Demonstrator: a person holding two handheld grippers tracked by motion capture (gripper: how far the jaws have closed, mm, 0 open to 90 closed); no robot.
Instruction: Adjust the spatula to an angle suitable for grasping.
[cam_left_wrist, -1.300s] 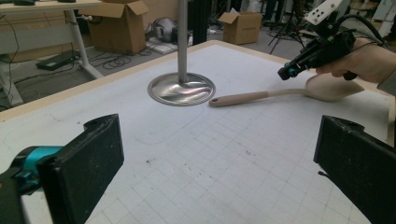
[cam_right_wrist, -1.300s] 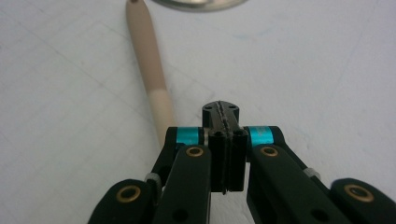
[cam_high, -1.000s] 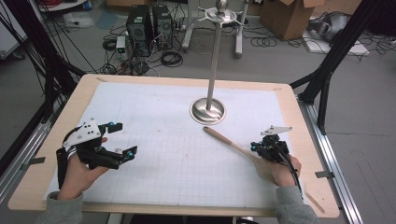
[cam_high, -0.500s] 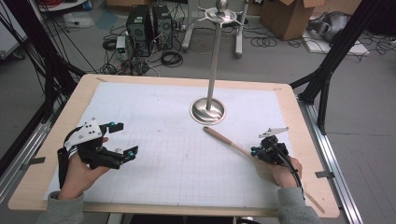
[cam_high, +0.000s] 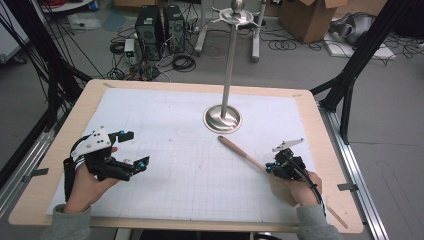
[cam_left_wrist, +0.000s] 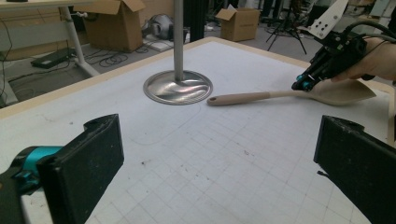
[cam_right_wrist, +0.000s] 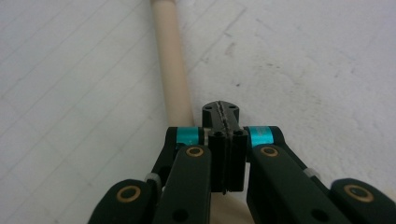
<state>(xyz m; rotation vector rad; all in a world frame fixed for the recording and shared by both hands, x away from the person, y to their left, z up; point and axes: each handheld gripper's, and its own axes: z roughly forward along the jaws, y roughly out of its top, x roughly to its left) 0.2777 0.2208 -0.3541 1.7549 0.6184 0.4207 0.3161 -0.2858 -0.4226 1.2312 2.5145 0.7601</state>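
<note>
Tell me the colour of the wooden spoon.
Pale beige wooden spoon, clearest in the left gripper view.

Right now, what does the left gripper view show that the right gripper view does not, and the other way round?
Left gripper view: the open left claw, the metal stand on its round base, the wide blade of the wooden spoon, and cardboard boxes on the floor. Right gripper view: a close look at the right claw, its jaws shut together with nothing between them, beside the handle. Both: the handle and the gridded mat.
</note>
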